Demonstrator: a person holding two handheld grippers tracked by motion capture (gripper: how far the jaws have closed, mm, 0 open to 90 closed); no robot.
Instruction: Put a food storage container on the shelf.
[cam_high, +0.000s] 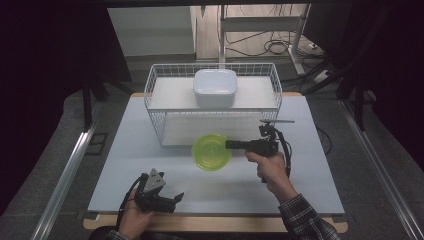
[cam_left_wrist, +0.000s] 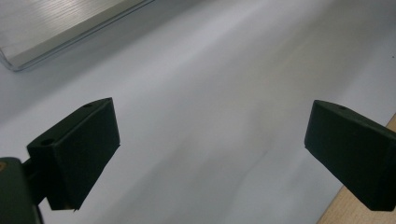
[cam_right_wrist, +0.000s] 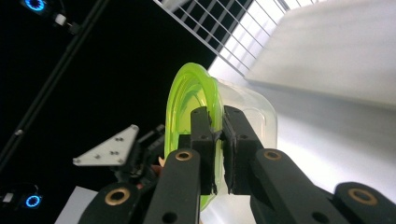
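A clear round container with a lime-green lid (cam_high: 212, 151) hangs just above the white table (cam_high: 125, 150), in front of the wire basket. My right gripper (cam_high: 229, 145) holds it from the right by the rim. In the right gripper view the jaws (cam_right_wrist: 216, 135) are shut on the green lid's edge and the clear wall of the container (cam_right_wrist: 184, 100), which is turned on its side. My left gripper (cam_high: 177, 199) rests low near the table's front left edge. Its jaws (cam_left_wrist: 210, 149) stand wide open over bare table with nothing between them.
A white wire basket (cam_high: 155, 85) stands at the back of the table, with a white square bowl (cam_high: 215, 87) on its upper shelf. The wooden table edge (cam_left_wrist: 364, 205) runs close to the left gripper. Dark floor and metal rails flank the table.
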